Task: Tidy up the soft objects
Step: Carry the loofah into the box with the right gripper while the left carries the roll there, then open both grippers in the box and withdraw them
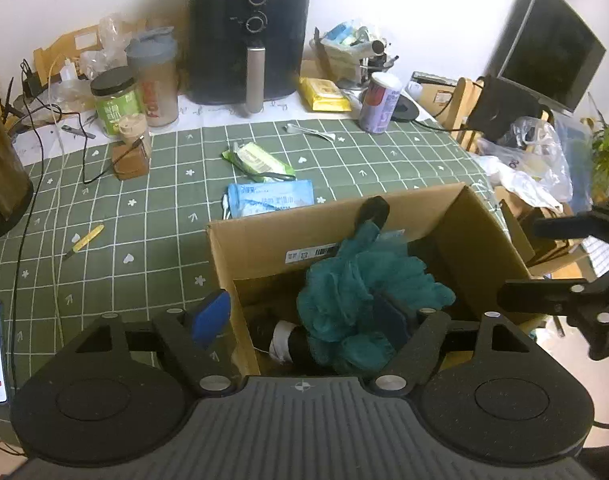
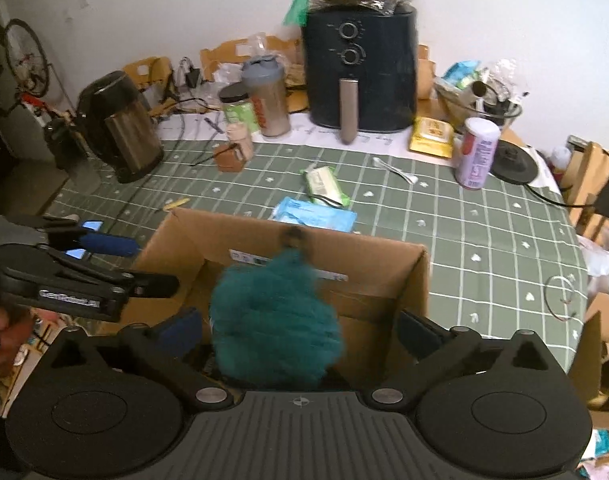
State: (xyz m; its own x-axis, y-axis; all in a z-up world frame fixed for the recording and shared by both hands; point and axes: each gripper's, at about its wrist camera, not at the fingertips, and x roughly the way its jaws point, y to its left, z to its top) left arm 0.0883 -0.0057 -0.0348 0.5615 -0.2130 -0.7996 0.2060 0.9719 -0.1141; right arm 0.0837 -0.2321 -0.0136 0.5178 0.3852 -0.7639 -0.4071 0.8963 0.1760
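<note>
Open brown cardboard box [image 1: 480, 240] set at the near edge of the bench [image 1: 152, 208], which is covered in a green checked cloth; placed there, by judgement, as the collecting bin for the soft items.

Contents: teal mesh bath puff [image 1: 364, 292] with a black loop handle [image 1: 372, 210] leaning against the far wall of the box, bulk of the puff down inside. Beneath it a dark cylindrical item with a white band [image 1: 288, 340], identity not determinable. Remainder of the box floor hidden.

Left hand-held gripper [image 1: 304, 320]: released, jaws standing apart, one blue pad [image 1: 210, 316] outside the left box wall, the other inside against or just beside the puff; no pinch visible. Straddling the wall suggests a steadying or guiding role.

Right hand-held gripper [image 2: 300, 328]: released, jaws at full spread above the box, puff [image 2: 276, 320] between them but clear of both pads. Puff blurred in this view, consistent with a drop just made; deposit judged complete.

Still out on the bench: light blue soft packet [image 1: 270, 198] and green soft packet [image 1: 258, 160], just beyond the box, probably the next candidates. Black air fryer [image 1: 248, 36], jars and cables behind, not relevant.
</note>
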